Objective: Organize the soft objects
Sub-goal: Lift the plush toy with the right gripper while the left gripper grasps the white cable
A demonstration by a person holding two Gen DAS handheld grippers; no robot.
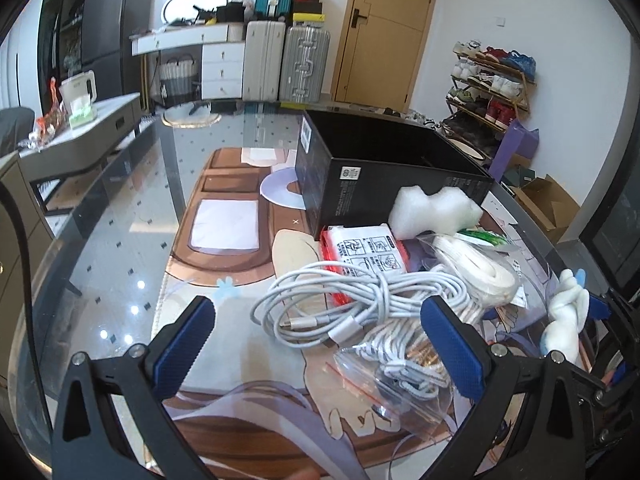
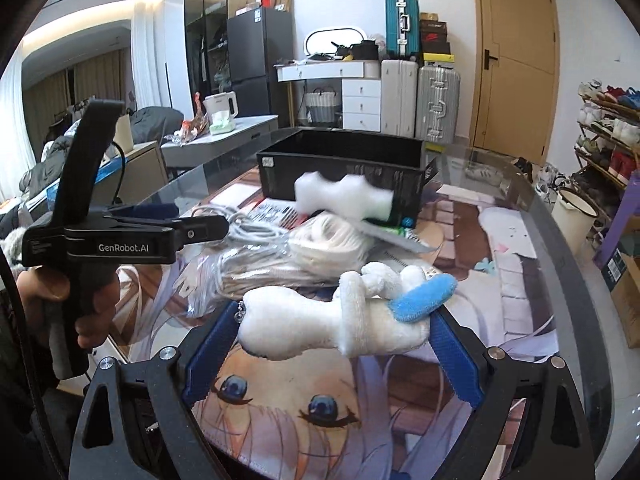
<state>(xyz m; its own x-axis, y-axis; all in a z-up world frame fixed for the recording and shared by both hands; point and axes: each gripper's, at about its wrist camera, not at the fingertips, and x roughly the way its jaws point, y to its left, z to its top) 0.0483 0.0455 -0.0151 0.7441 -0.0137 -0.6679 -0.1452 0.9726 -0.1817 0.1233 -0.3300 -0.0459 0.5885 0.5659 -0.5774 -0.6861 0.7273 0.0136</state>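
Note:
An open black box [image 1: 384, 160] stands on the printed mat; it also shows in the right wrist view [image 2: 340, 168]. A white foam piece [image 1: 436, 210] leans at its near side. In front lie a coil of white cable [image 1: 340, 308], a bagged cable [image 1: 404, 364], a white cord bundle [image 1: 476, 276] and a red-and-white packet [image 1: 364, 252]. My left gripper [image 1: 316, 336] is open above the cable pile, holding nothing. My right gripper [image 2: 332, 336] is shut on a white plush toy [image 2: 332, 324] with a blue part, held above the mat. The plush also shows at the right of the left wrist view [image 1: 564, 320].
The glass table [image 1: 120, 248] carries a printed anime mat [image 2: 304, 408]. A side table with a kettle [image 1: 80, 88] stands at the left. Suitcases [image 1: 284, 64], a door and a shoe rack [image 1: 488, 92] are behind. Cardboard boxes [image 1: 548, 204] sit on the floor at right.

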